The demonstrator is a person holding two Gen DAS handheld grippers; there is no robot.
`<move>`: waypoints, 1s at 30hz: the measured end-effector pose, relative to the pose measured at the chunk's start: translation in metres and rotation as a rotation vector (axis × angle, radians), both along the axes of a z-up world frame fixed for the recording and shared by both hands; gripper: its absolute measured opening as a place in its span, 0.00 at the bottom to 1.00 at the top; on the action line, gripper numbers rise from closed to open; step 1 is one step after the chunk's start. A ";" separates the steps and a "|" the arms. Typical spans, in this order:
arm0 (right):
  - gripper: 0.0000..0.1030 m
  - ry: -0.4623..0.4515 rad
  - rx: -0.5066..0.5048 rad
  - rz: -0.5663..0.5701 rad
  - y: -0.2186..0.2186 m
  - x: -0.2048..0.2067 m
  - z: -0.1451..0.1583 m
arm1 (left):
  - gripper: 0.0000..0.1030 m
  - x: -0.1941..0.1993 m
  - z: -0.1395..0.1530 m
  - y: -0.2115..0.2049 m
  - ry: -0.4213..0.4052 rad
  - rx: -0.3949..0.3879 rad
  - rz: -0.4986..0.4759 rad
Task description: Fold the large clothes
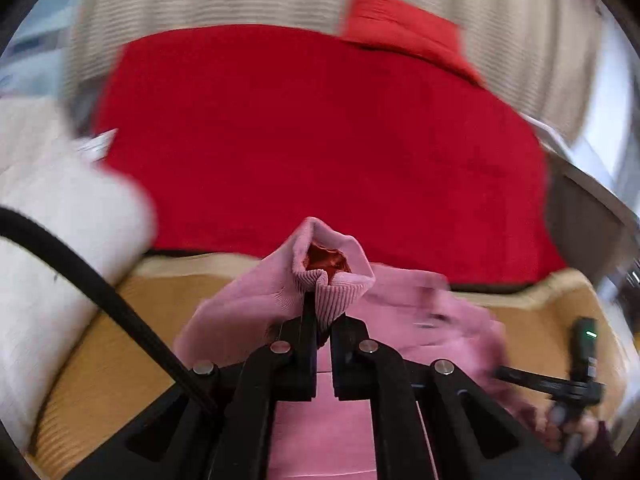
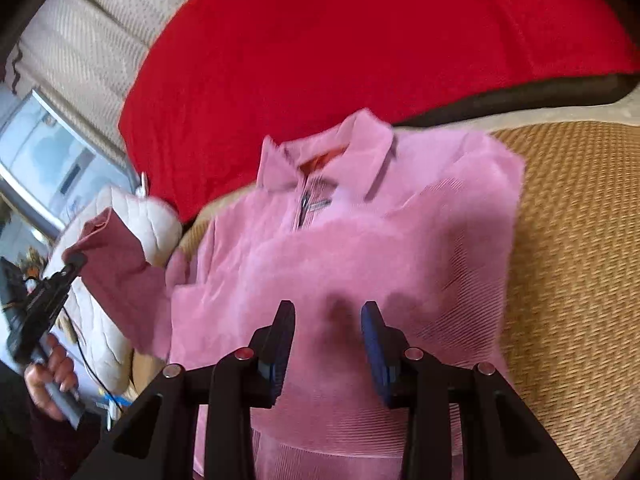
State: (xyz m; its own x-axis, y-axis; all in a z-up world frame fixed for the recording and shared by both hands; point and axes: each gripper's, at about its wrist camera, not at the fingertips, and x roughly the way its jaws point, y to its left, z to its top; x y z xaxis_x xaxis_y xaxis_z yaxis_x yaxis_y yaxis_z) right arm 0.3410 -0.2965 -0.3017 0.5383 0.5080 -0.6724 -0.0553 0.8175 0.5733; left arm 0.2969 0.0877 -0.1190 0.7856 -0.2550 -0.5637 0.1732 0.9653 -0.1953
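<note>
- Lying front-up on the woven tan seat cushion [image 2: 572,240], the pink corduroy jacket [image 2: 360,248] has its collar [image 2: 372,144] toward the cushion's far edge, beside a large red cushion [image 2: 360,40].
- The left gripper [image 1: 320,312] has its jaws fully closed on the ribbed cuff [image 1: 332,264] of the jacket's sleeve, which is lifted clear of the cushion's left edge.
- From the right wrist view, that raised sleeve [image 2: 116,264] hangs in front of a white quilted pillow [image 2: 156,224].
- The right gripper [image 2: 328,320] hovers over the jacket's lower front, its jaws partly apart and holding nothing; both blue pads [image 2: 372,344] sit clear of the cloth.
</note>
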 end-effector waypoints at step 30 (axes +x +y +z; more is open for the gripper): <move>0.42 0.010 -0.190 0.005 0.012 0.014 -0.011 | 0.67 0.019 -0.147 -0.074 0.375 0.220 -0.037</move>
State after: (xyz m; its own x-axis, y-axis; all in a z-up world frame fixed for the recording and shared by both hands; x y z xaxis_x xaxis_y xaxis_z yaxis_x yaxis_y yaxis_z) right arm 0.3545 -0.2844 -0.3125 0.5287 0.3744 -0.7618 -0.0549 0.9107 0.4095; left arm 0.3156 0.0137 -0.2657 0.5090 -0.1214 -0.8522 0.1648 0.9854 -0.0419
